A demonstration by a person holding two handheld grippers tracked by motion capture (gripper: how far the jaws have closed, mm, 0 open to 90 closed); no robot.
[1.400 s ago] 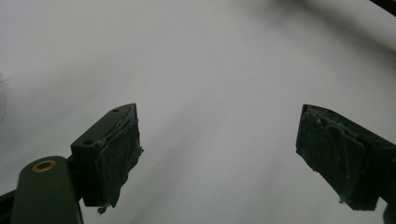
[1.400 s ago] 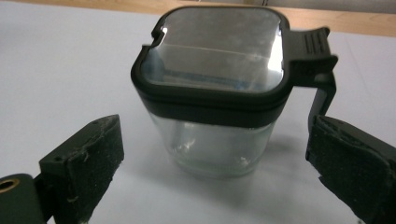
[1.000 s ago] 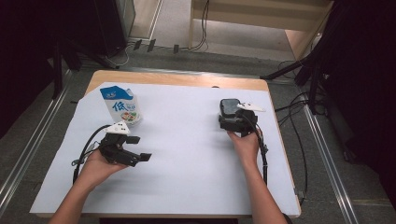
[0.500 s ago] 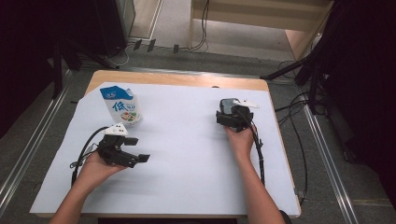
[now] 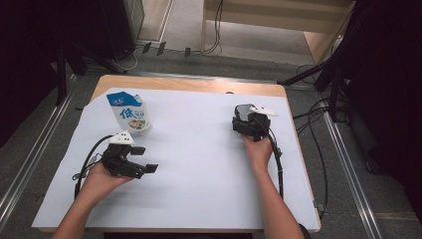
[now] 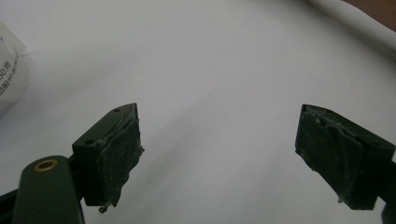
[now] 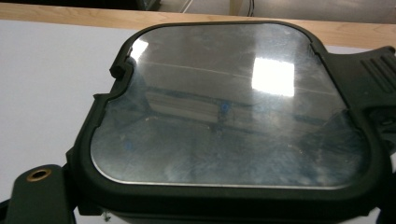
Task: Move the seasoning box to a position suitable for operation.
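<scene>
A square black device with a shiny metal top plate (image 7: 233,107), like a small scale, lies on the white sheet at the far right (image 5: 242,110). My right gripper (image 5: 250,122) is up against it. Its jaws have just been closing with the device between them. The device hides both fingertips, so contact is unclear. My left gripper (image 5: 148,168) rests low at the front left, pointing right. It stands open over bare sheet (image 6: 217,135), with nothing between its pads. A blue-and-white milk carton (image 5: 130,113) stands behind it, and its edge shows in the left gripper view (image 6: 9,70).
A white sheet (image 5: 199,164) covers most of the wooden table (image 5: 189,84). Cables trail from both grippers, the right one (image 5: 278,169) running back along the forearm. Metal rails and dark stands flank the table on the floor.
The right hand has edged slightly forward against the black device. The left hand and the carton have not moved.
</scene>
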